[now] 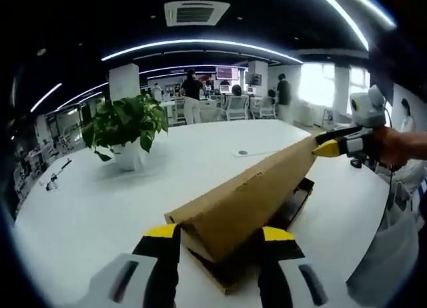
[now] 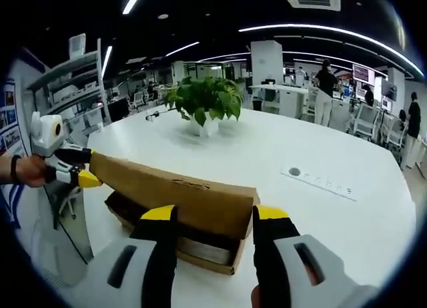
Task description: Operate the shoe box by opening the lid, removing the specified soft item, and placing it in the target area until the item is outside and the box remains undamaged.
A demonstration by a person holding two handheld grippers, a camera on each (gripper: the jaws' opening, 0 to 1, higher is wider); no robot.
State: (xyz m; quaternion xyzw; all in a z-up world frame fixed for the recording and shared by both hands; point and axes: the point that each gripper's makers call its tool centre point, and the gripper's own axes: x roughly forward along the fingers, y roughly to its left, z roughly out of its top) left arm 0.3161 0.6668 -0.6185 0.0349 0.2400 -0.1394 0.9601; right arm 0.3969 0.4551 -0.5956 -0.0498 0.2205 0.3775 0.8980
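Left gripper view: raised lid (image 1: 247, 201) edge between tools

Potted plant (image 1: 125, 128) behind shoe box (image 1: 247, 208)

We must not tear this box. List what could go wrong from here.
1. Both grippers, left and right, hold opposite ends of the raised lid. Uneven lifting could twist or crease the cardboard.
2. The box sits loose on the white table. Pulling the lid further may drag or tip it.
3. The plant stands beyond the box, so a wide swing might hit it.
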